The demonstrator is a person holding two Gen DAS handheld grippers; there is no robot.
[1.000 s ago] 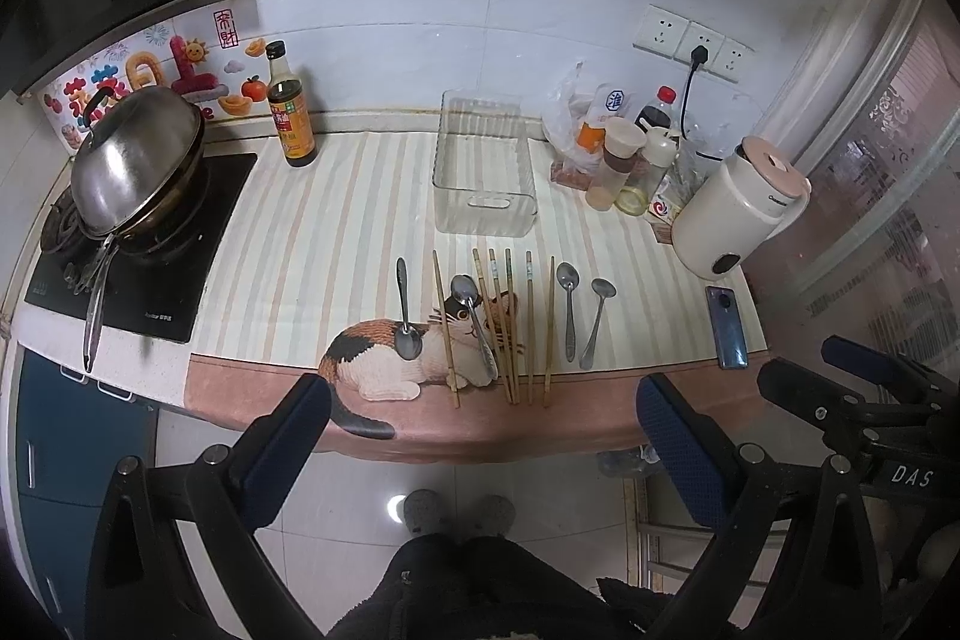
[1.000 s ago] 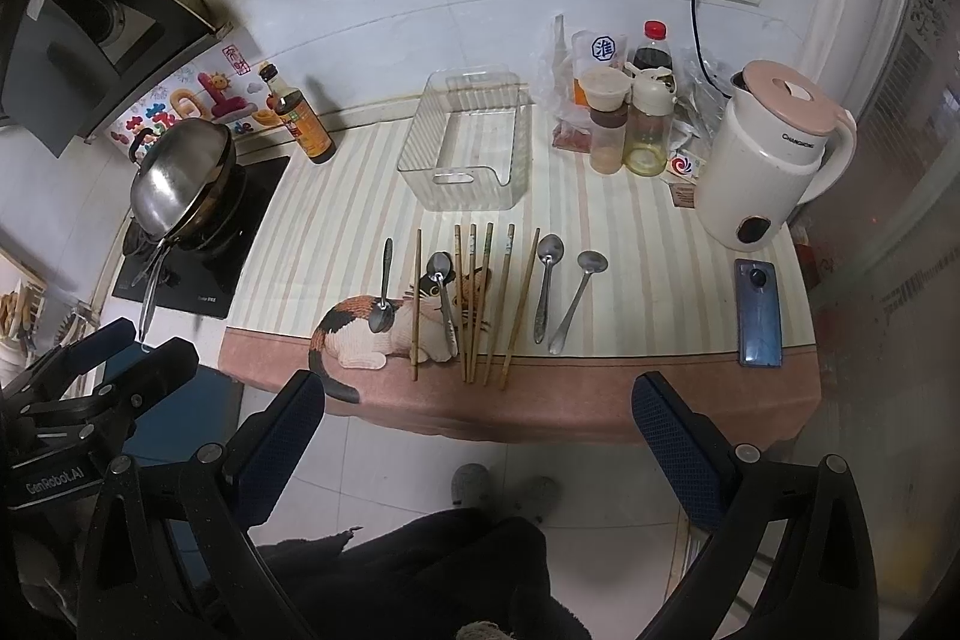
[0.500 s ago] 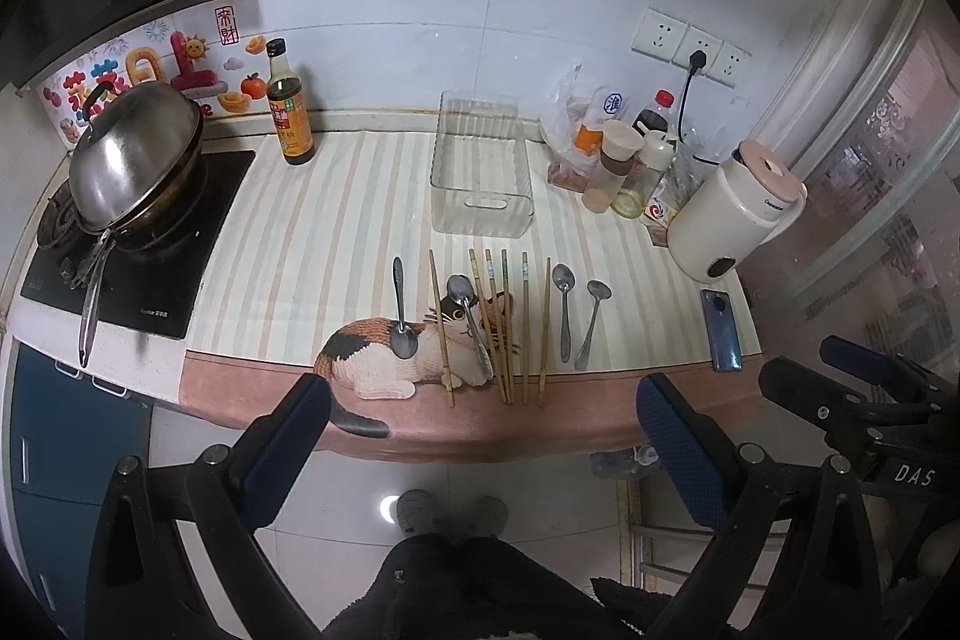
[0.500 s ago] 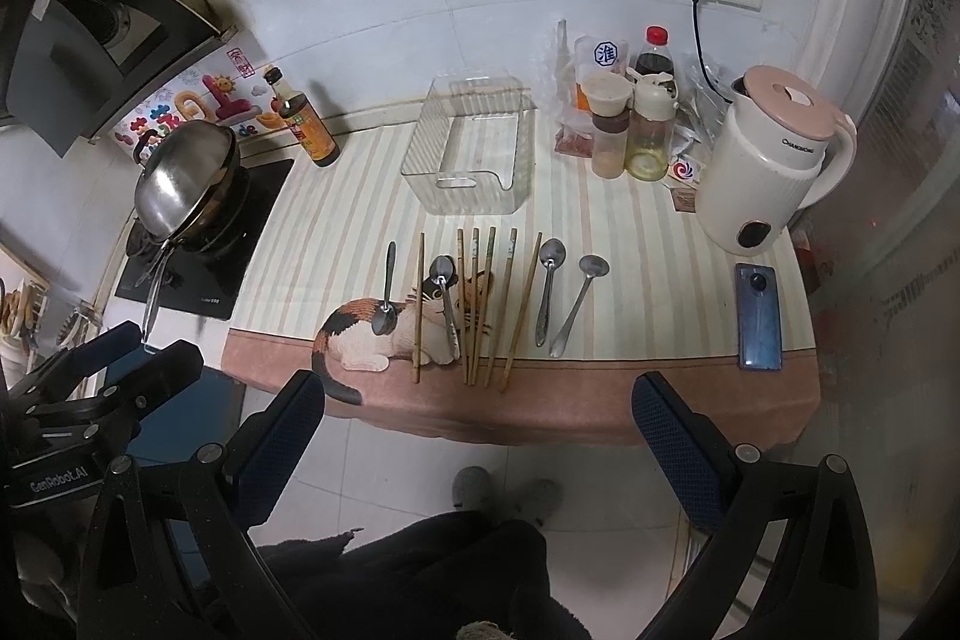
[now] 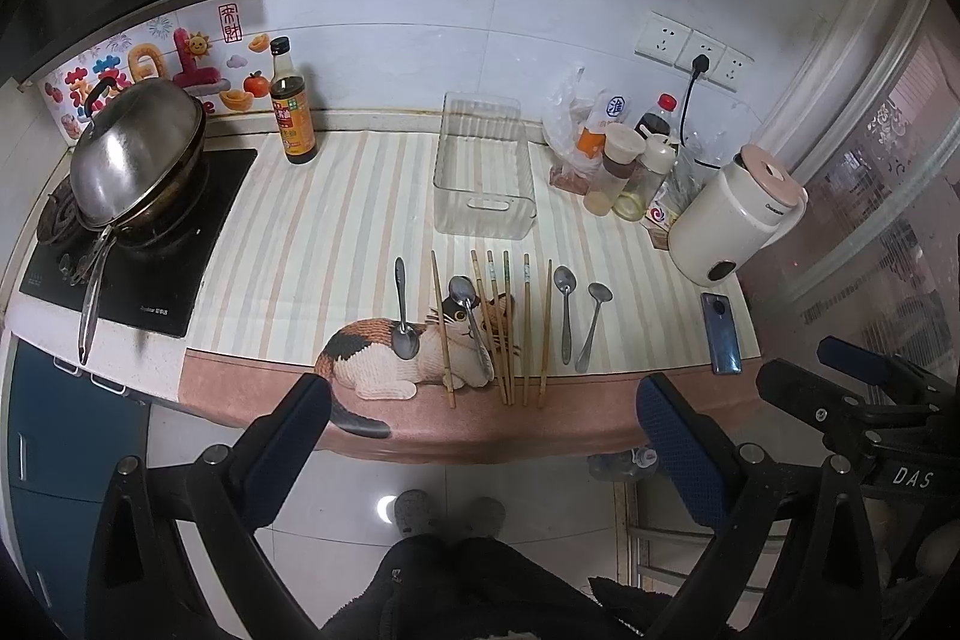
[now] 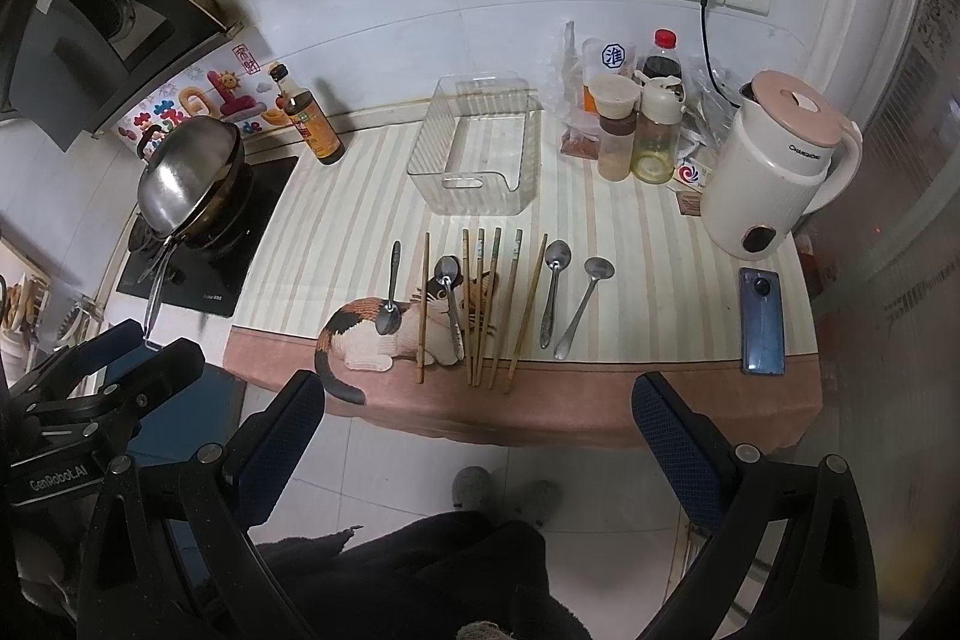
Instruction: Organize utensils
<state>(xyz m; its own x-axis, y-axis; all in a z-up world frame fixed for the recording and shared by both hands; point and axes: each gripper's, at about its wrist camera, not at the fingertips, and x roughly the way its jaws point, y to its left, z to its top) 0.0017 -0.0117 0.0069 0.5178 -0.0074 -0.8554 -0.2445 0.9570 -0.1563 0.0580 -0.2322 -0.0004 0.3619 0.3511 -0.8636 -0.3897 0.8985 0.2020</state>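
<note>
Several metal spoons (image 5: 565, 313) (image 6: 551, 295) and several wooden chopsticks (image 5: 526, 328) (image 6: 515, 289) lie side by side near the front of a striped counter mat. Behind them stands an empty clear plastic bin (image 5: 485, 169) (image 6: 477, 148). My left gripper (image 5: 483, 442) hangs open in front of the counter edge, well short of the utensils, holding nothing. My right gripper (image 6: 477, 439) is open too, at about the same distance, also with nothing between its fingers. Each gripper shows at the edge of the other's view.
A lidded wok (image 5: 135, 157) sits on the cooktop at left, a soy sauce bottle (image 5: 291, 103) by the wall. Condiment jars (image 6: 630, 130), a white kettle (image 6: 777, 175) and a blue phone (image 6: 762, 319) crowd the right side. The person's slippers (image 6: 504, 490) show on the floor tiles.
Both grippers have drifted slightly back and up from the counter, so the scene looks a little smaller. Nothing on the counter moved; both grippers stay open.
</note>
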